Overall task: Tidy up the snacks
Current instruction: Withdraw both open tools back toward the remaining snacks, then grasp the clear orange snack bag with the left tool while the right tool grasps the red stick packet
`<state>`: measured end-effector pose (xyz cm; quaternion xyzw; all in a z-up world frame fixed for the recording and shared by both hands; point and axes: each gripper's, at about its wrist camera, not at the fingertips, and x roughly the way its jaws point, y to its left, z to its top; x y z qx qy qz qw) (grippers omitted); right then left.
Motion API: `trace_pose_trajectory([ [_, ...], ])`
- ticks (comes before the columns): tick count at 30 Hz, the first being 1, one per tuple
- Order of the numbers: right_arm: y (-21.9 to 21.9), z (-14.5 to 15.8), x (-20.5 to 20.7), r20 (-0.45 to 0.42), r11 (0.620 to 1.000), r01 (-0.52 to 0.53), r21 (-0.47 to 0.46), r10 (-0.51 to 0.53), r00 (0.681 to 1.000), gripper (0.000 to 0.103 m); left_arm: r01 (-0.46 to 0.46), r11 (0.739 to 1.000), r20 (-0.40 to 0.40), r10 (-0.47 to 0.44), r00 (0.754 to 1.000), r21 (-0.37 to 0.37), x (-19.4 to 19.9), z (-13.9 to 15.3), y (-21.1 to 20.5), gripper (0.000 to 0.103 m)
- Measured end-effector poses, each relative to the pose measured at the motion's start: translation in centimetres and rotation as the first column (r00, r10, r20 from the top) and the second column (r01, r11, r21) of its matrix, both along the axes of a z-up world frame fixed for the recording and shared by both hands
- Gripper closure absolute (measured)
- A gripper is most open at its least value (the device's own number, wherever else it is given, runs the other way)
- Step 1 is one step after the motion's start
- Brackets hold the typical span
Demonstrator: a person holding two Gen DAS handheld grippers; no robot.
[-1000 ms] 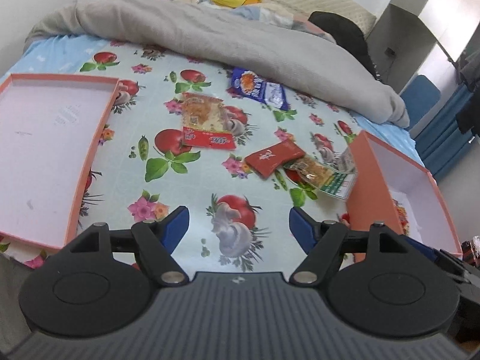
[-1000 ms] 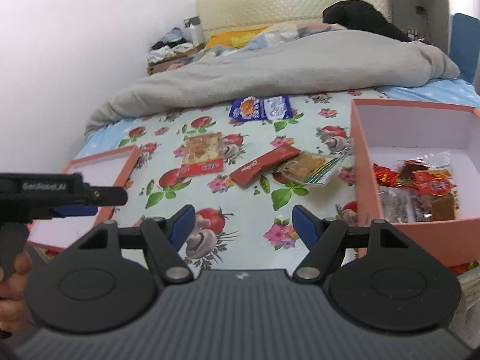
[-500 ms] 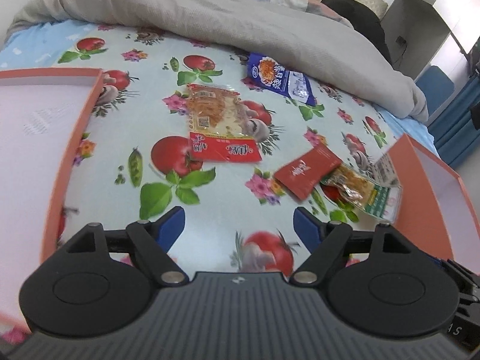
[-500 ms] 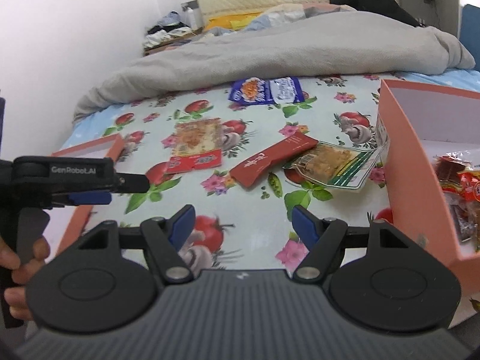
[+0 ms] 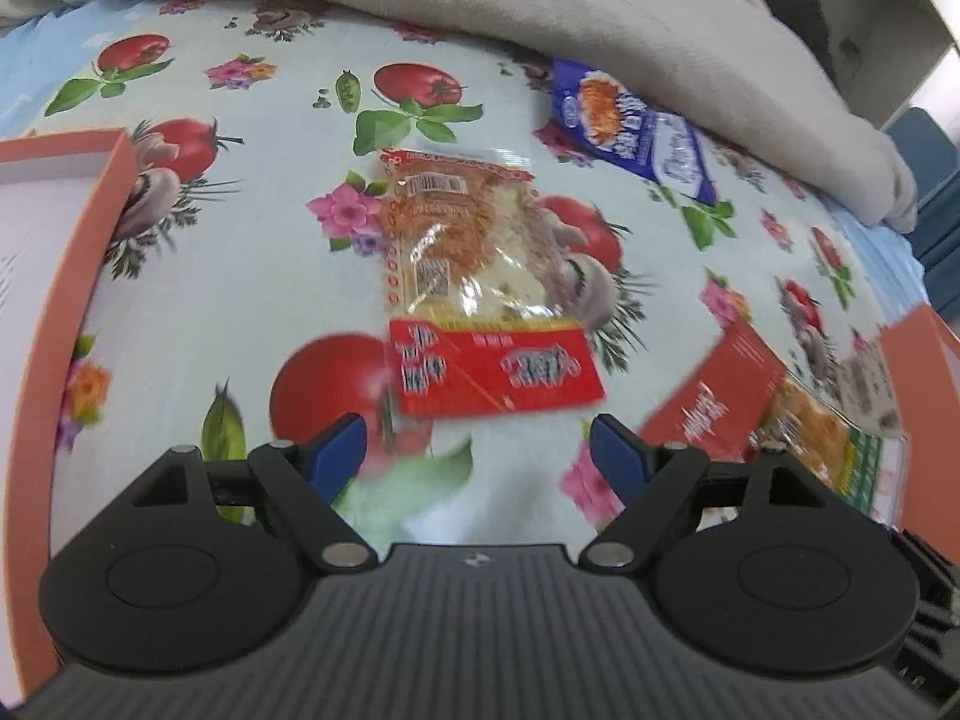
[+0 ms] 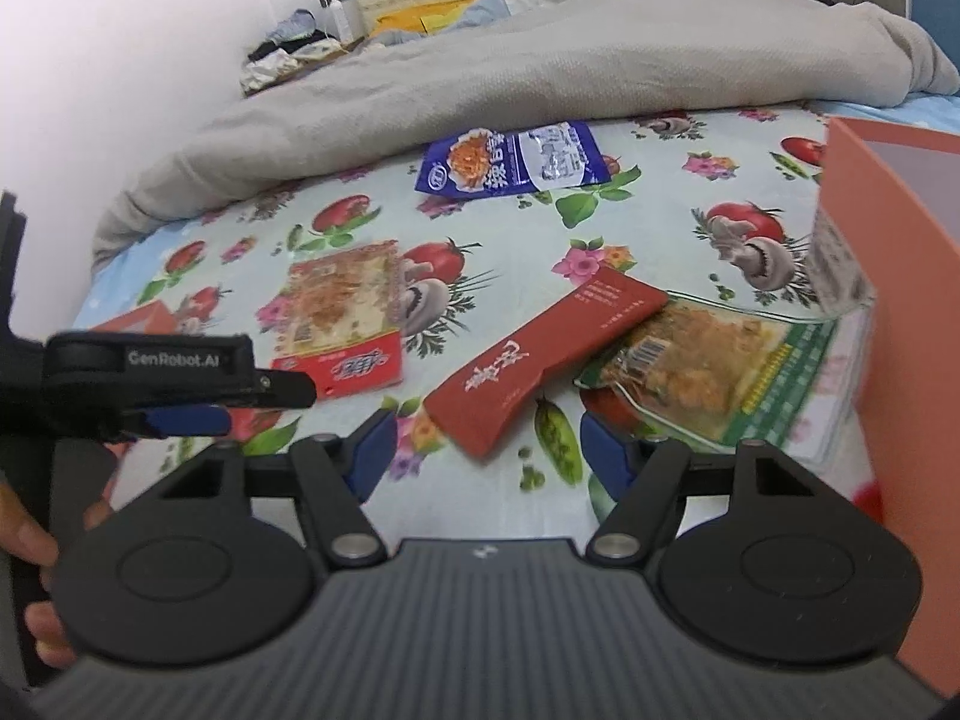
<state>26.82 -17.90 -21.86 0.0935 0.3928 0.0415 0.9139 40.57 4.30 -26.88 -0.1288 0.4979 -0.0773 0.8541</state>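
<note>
The left gripper (image 5: pixel 478 449), jaws apart and empty, is closing in on the red-and-clear snack packet (image 5: pixel 480 294), likely the next pickup.

Four snack packets (image 6: pixel 513 165) lying on the bed (image 6: pixel 660 228), two orange boxes (image 6: pixel 888 276) sitting beside them, one grey blanket (image 6: pixel 540 60) lying behind
</note>
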Motion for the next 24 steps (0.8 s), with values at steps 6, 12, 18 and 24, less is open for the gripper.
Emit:
trace_pose_trajectory([
  [6,0.5,-1.5,2.7,-0.016,1.0,0.016,-0.02,-0.017,1.0,0.033,-0.061,0.998,-0.011,0.061,0.998,0.023,4.1,-0.7,0.0,0.015],
  [12,1.7,-3.0,3.9,0.009,0.991,0.081,-0.109,-0.08,0.997,0.035,-0.121,0.992,0.021,0.121,0.992,-0.027,7.4,-1.1,0.0,0.005],
  [18,1.8,-4.1,5.0,0.003,0.989,0.088,-0.119,-0.089,0.996,0.034,-0.055,0.997,0.065,0.051,0.997,0.06,9.4,-1.8,-2.0,0.0],
  [24,2.2,-4.6,6.1,0.008,0.983,0.041,-0.18,-0.04,0.999,0.034,0.009,0.967,0.068,-0.027,0.997,0.256,10.4,-2.9,-4.4,0.0],
])
